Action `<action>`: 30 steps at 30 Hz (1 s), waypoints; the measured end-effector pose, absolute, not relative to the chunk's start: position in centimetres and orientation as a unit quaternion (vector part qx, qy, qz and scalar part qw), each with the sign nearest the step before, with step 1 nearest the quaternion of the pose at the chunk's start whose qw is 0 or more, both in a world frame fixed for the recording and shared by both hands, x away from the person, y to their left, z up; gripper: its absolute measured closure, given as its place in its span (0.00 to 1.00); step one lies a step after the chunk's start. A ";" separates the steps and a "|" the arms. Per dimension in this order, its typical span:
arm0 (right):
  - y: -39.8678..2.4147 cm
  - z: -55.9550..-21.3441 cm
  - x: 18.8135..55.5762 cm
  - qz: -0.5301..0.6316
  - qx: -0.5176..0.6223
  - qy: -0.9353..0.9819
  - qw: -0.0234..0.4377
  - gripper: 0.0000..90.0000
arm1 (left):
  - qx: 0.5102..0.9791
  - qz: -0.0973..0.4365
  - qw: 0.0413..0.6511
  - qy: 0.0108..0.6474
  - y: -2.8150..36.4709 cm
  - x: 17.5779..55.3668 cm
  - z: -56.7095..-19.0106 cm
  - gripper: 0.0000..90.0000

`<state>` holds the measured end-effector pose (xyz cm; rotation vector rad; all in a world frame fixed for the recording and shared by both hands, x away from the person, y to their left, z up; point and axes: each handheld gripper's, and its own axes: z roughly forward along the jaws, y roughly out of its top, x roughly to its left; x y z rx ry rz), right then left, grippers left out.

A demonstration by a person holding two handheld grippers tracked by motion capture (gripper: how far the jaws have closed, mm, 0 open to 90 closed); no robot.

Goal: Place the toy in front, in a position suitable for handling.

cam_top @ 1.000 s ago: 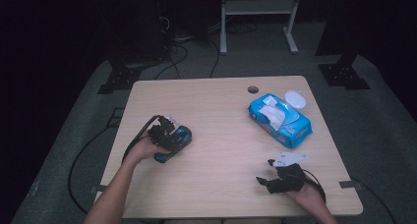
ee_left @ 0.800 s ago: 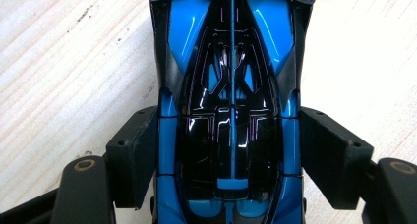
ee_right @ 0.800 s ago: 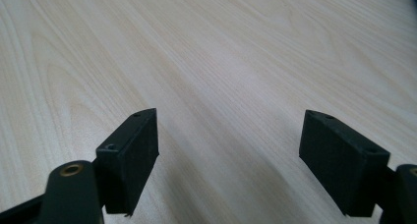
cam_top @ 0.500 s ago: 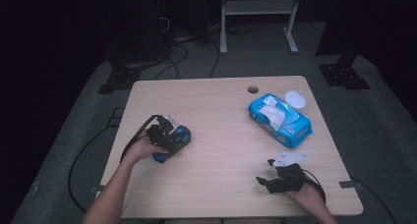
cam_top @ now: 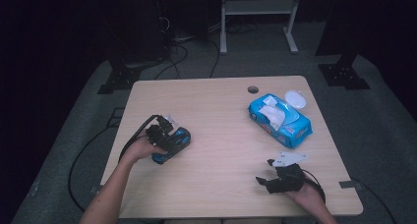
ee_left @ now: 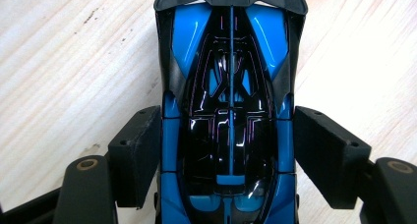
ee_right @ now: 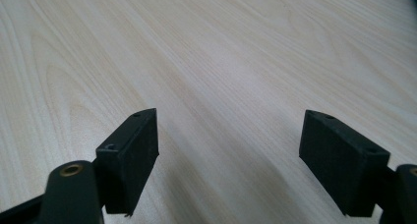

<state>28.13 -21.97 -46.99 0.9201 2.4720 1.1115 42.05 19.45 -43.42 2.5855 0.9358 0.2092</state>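
A glossy blue and black toy car [ee_left: 230, 86] lies on the pale wooden table [cam_top: 216, 111], at its left side. My left gripper [ee_left: 228, 150] straddles the car's middle, and both black pads [ee_left: 140, 155] rest against its flanks. In the high view the car [cam_top: 181, 137] pokes out to the right of my left gripper [cam_top: 166, 140], which a hand holds. Near the table's front right, my right gripper [cam_top: 263, 181] sits low over bare wood. Its jaws stand wide apart with nothing between them, as my right gripper [ee_right: 228, 155] shows close up.
A blue pack of wet wipes [cam_top: 279, 120] lies at the back right with its white lid [cam_top: 295, 98] flipped open. A cable hole [cam_top: 253, 90] sits near the far edge. Black cables trail off the left side onto the floor.
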 end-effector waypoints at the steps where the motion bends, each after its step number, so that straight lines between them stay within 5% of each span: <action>1: -22.0 -47.0 28.1 0.385 0.317 0.855 0.140 0.24 | 0.921 0.072 0.192 0.333 19.5 42.1 -43.4 0.32; 30: -22.2 -46.9 28.1 0.387 0.321 0.853 0.141 0.24 | 0.938 0.064 0.147 0.306 19.7 41.9 -44.6 0.29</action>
